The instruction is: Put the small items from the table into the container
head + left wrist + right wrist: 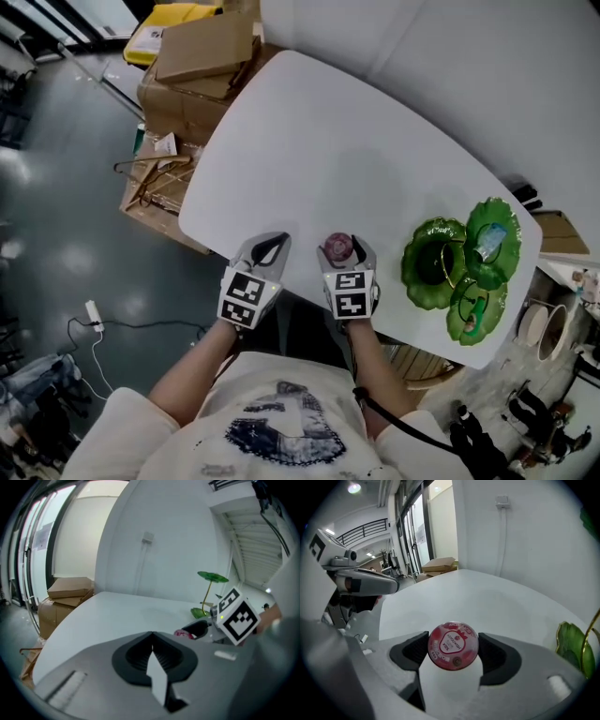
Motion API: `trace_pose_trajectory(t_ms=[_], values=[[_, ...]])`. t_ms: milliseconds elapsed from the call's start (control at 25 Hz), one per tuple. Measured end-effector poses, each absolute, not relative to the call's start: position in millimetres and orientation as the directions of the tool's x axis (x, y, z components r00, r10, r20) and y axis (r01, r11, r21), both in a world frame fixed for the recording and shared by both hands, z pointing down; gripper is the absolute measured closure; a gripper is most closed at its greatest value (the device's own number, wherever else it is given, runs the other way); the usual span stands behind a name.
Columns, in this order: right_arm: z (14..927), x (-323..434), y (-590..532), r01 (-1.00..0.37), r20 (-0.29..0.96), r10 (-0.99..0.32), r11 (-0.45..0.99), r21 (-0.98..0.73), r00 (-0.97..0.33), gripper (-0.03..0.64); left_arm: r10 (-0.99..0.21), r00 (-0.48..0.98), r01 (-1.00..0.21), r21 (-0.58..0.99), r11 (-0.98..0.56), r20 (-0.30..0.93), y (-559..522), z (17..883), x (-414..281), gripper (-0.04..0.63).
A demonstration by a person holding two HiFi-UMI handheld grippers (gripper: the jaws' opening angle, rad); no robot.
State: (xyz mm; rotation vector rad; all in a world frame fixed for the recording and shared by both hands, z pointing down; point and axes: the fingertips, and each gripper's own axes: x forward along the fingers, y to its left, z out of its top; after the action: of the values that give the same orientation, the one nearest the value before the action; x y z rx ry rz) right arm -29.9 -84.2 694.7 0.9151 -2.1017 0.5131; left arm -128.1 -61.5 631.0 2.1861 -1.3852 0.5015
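A small round tub with a red strawberry lid (pixel 453 645) sits between the pads of my right gripper (pixel 454 652), which is shut on it just above the white table (pixel 356 141). In the head view the red-lidded tub (pixel 337 247) and right gripper (pixel 343 257) hang over the table's near edge. To their left, my left gripper (pixel 271 247) is shut with nothing in it; its closed jaws (pixel 152 649) point across the table. The container, a green leaf-shaped dish set (pixel 433 272), stands at the table's right end with small items in two leaves.
Cardboard boxes (pixel 202 56) are stacked on the floor beyond the table's far left corner. A white cable and plug (pixel 94 319) lie on the grey floor to the left. More clutter stands on the floor past the table's right end (pixel 548 328).
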Motion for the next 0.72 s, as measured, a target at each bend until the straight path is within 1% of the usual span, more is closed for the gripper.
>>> trace_pose_trajectory(t_ms=[320, 480, 720], values=[[655, -44, -76, -0.846, 0.736, -0.560, 0.532, -0.032, -0.380, 0.290, -0.701, 0.490, -0.861, 0.162, -0.482, 0.518, -66, 602, -162, 0.604], [640, -48, -66, -0.882, 0.710, -0.610, 0.470, -0.032, -0.351, 0.290, -0.681, 0.526, -0.835, 0.154, -0.529, 0.510, -59, 591, -171, 0.604], [615, -50, -56, -0.923, 0.670, -0.678, 0.385, -0.029, -0.304, 0.290, -0.680, 0.565, -0.804, 0.127, -0.581, 0.467, -58, 570, -177, 0.604]])
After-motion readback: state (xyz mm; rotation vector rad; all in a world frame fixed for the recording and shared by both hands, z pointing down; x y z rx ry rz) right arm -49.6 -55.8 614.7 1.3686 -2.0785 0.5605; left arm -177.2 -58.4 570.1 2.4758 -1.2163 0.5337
